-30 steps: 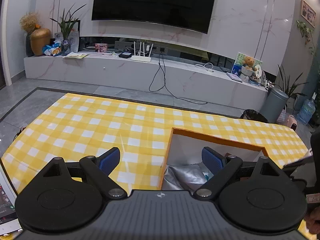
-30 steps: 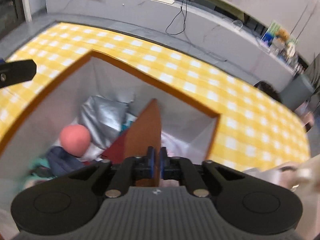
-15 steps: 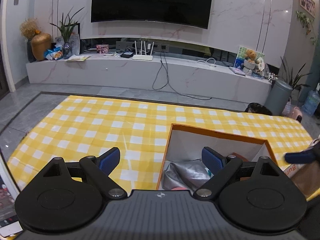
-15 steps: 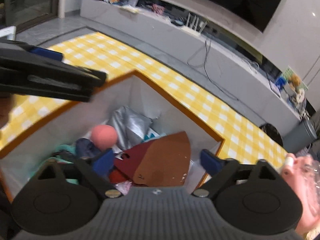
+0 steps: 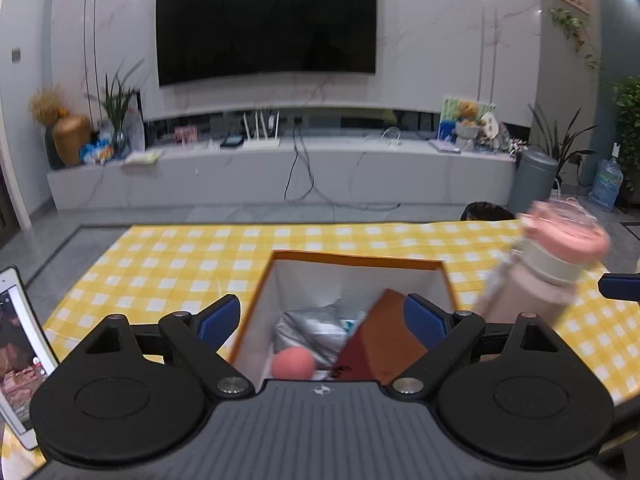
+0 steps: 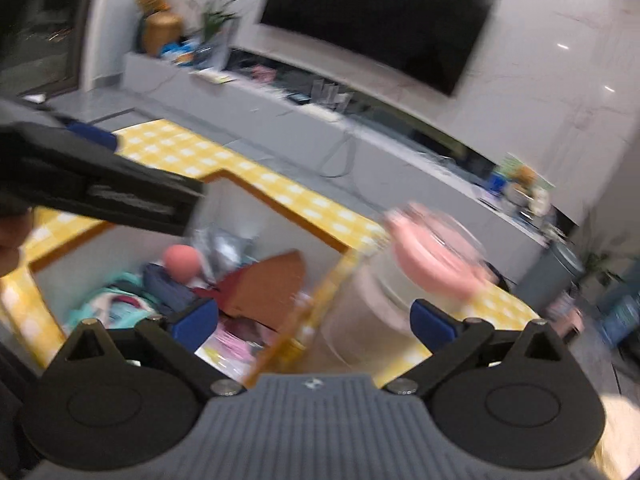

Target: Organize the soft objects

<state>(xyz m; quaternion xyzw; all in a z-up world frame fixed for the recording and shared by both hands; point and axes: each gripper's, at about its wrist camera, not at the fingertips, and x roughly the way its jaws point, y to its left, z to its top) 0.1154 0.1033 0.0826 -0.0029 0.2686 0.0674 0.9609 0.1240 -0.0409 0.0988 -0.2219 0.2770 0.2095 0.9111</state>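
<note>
The right gripper [image 6: 314, 322] has just been opening its jaws: a second ago they pinched the brown sheet [image 6: 266, 284] over the box [image 5: 352, 258], and now they are spread wide with nothing pressed between them. The sheet lies loose inside the box, leaning toward its 3 o'clock wall, so this piece looks delivered. Both wrist views have also pulled back and up from the box, and a pink-lidded bottle [image 5: 548, 270] now shows at about 3 o'clock of the box, on the yellow checked desk [image 5: 180, 264]. The left gripper [image 5: 320, 320] has its jaws spread too, empty, above the near rim.

The box is orange-rimmed with pale walls and sits in the middle of the desk. Inside, a silver foil pouch [image 5: 308, 326] sits toward 12 o'clock, a pink ball [image 5: 292, 364] toward 7 o'clock, and the right wrist view adds teal and dark blue cloth [image 6: 132, 296] at the near left. The pile looks loose and crumpled, and blur hides finer detail. A phone [image 5: 18, 344] stands at the desk's 9 o'clock edge.
</note>
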